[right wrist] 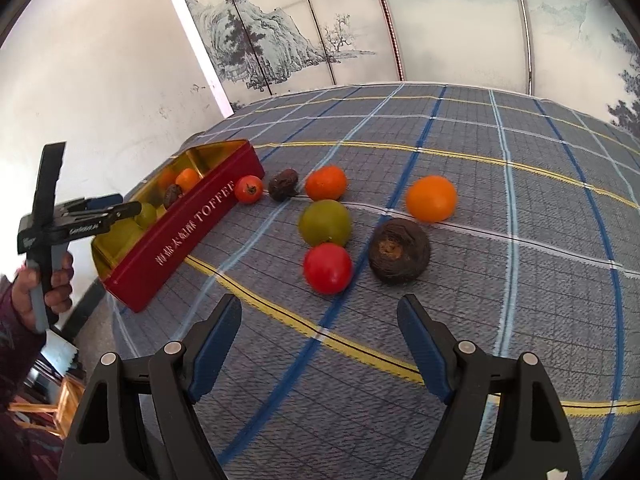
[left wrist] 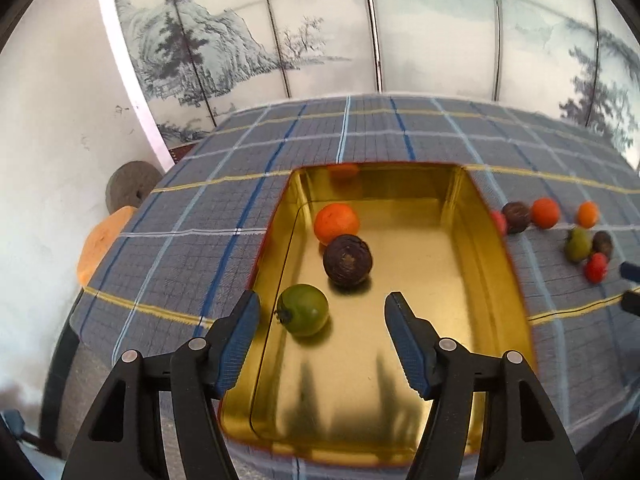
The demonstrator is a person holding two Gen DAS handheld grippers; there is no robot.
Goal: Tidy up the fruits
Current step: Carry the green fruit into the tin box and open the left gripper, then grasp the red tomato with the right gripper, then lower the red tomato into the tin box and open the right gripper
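My right gripper hangs wide open and empty, near the red tomato on the desk; I'd straddle it squarely, closing gently. Left gripper, open and empty, hovers over the tin.

A table is covered by a grey-blue checked cloth crossed with blue, white and yellow lines. Behind it, a folding screen is painted with an ink landscape of cliffs, pines and bare trees, its pale panels divided by thin dark strips. To the left, a white plastered wall is marked with small scuffs. Beside the table's left edge, a round grey stone-like object and an orange one are seen. Low at the left, a wooden piece of furniture is partly shown. The room is evenly, brightly lit.
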